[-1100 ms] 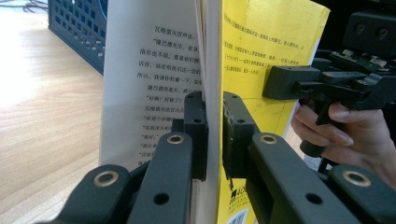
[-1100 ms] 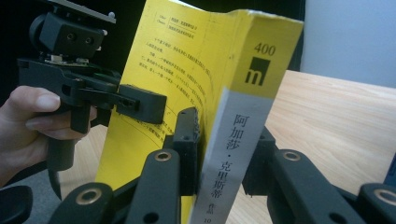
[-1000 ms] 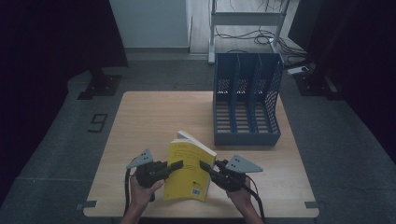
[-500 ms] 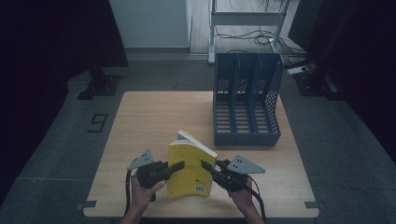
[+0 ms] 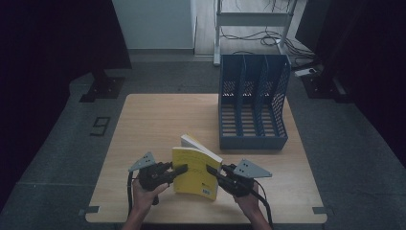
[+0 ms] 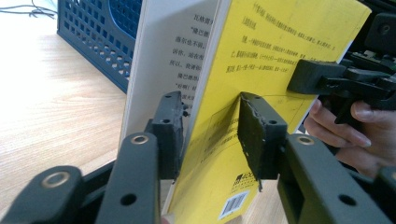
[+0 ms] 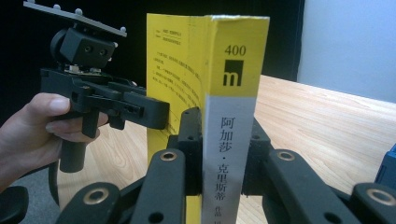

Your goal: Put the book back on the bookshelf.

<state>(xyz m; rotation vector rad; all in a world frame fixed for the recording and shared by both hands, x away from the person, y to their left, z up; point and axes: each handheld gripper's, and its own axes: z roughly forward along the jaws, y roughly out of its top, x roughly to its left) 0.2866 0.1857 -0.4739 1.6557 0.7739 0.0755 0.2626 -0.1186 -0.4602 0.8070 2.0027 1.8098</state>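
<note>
A yellow paperback book (image 5: 194, 170) stands upright near the table's front edge, held between both grippers. My left gripper (image 5: 182, 168) is shut on its fore-edge side; in the left gripper view the pads (image 6: 254, 135) press the yellow back cover (image 6: 261, 56), with white pages showing to their left. My right gripper (image 5: 210, 170) is shut on the spine (image 7: 231, 116), which carries "400" and printed characters. The left gripper (image 7: 149, 112) and the hand holding it appear beyond the book in the right gripper view. The right gripper (image 6: 317, 77) touches the cover's far edge.
A blue three-slot file rack (image 5: 253, 105) stands at the back right of the wooden table (image 5: 158, 120), its open slots facing up. Its perforated wall (image 6: 93, 37) lies close behind the book. Bare tabletop lies to the left and behind the book.
</note>
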